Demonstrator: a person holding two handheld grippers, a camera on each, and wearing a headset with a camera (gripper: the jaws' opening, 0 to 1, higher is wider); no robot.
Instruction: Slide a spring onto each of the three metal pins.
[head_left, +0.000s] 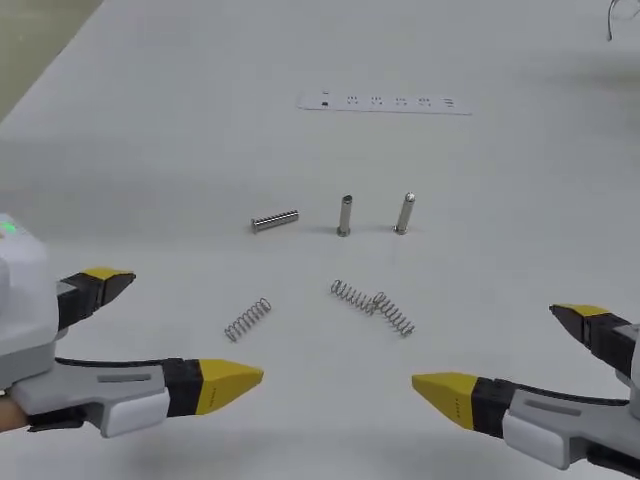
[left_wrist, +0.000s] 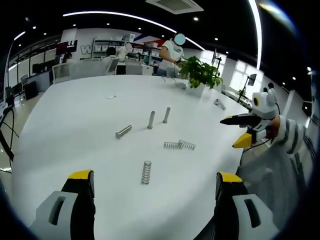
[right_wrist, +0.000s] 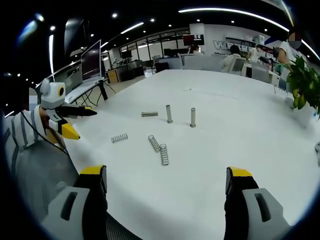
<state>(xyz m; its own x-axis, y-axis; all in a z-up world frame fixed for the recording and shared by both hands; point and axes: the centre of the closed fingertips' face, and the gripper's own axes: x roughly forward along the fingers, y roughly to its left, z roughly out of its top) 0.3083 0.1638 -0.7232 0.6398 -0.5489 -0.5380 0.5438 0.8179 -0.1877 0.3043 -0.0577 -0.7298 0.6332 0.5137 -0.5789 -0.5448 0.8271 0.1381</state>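
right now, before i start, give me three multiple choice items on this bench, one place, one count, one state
1. In the head view, the lying metal pin is where?
A left of the upright pins
B right of them
C between them
2. How many springs lie on the table?
A two
B three
C four
3. The left gripper and right gripper are:
A both open, empty
B both shut
C each shut on a spring
1 A: it ends the row on the left. 2 B: one apart, two together. 3 A: jaws spread, nothing between.
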